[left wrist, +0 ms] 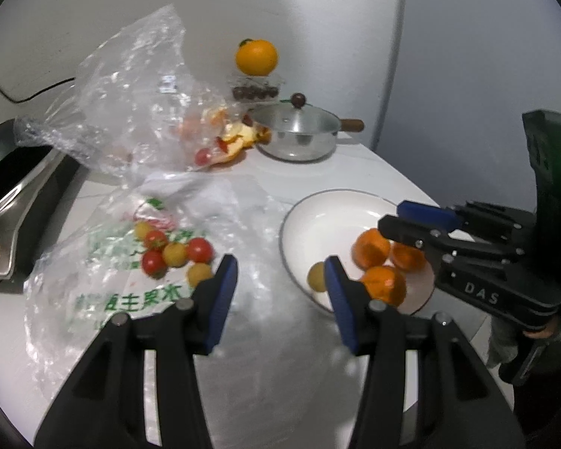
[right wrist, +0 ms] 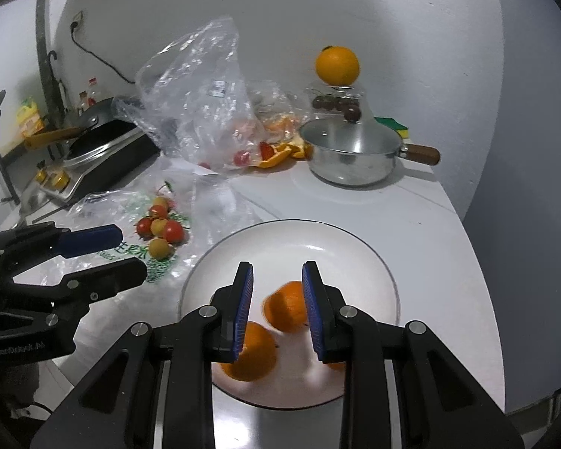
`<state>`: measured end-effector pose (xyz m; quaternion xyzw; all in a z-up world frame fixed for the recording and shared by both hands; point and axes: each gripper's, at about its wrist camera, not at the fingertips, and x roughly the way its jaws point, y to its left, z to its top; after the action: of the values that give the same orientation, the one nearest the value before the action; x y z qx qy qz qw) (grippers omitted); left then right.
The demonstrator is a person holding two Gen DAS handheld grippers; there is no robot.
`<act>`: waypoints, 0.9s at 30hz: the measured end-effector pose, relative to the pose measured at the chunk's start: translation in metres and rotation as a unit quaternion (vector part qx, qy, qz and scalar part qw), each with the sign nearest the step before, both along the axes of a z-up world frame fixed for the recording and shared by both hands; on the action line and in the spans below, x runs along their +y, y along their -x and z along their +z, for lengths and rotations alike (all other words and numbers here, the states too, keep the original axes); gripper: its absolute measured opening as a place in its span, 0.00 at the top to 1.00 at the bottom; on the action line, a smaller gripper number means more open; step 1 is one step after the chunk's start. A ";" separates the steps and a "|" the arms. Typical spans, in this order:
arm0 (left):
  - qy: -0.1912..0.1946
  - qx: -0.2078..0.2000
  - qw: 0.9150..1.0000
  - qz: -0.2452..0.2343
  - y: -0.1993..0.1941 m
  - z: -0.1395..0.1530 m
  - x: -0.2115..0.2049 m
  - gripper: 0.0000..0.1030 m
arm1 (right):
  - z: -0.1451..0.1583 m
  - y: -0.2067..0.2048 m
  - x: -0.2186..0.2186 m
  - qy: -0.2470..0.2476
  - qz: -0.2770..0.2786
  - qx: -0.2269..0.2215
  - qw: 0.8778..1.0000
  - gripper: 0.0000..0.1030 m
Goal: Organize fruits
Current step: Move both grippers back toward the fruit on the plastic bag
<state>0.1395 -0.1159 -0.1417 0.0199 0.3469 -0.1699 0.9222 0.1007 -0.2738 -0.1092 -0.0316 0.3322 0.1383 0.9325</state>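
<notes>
A white plate [left wrist: 291,217] [right wrist: 299,247] holds three tangerines [left wrist: 370,247] [right wrist: 286,307] and one small yellow fruit [left wrist: 316,277]. Red and yellow cherry tomatoes [left wrist: 175,250] [right wrist: 161,226] lie in a cluster on a flat printed plastic bag [left wrist: 93,299] left of the plate. My left gripper [left wrist: 280,265] [right wrist: 131,250] is open and empty, hovering between the tomatoes and the plate's left rim. My right gripper [right wrist: 277,267] [left wrist: 392,214] hangs above the tangerines with its pads drawn close and nothing between them.
A lidded steel pot [left wrist: 295,131] [right wrist: 351,153] stands behind the plate. A large orange [left wrist: 257,57] [right wrist: 337,65] rests on a clear box of dark fruit. A crumpled clear bag [left wrist: 131,93] and orange peels [left wrist: 235,142] lie at the back. A stove [left wrist: 18,187] is far left.
</notes>
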 end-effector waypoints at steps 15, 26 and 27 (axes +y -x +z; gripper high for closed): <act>0.022 0.000 0.998 0.055 0.005 -0.006 0.078 0.52 | 0.009 -0.002 0.068 0.026 0.031 -0.004 0.999 0.72; 0.033 0.006 0.996 0.086 0.000 -0.022 0.128 0.52 | 0.000 -0.012 0.117 0.043 0.063 0.012 0.997 0.72; 0.034 0.007 0.996 0.087 -0.001 -0.024 0.130 0.52 | -0.001 -0.014 0.121 0.045 0.064 0.014 0.997 0.72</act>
<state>0.1405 0.0146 -0.1657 -0.0431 0.3475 -0.1008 0.9312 0.1147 -0.1532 -0.1107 -0.0928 0.3485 0.1830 0.9146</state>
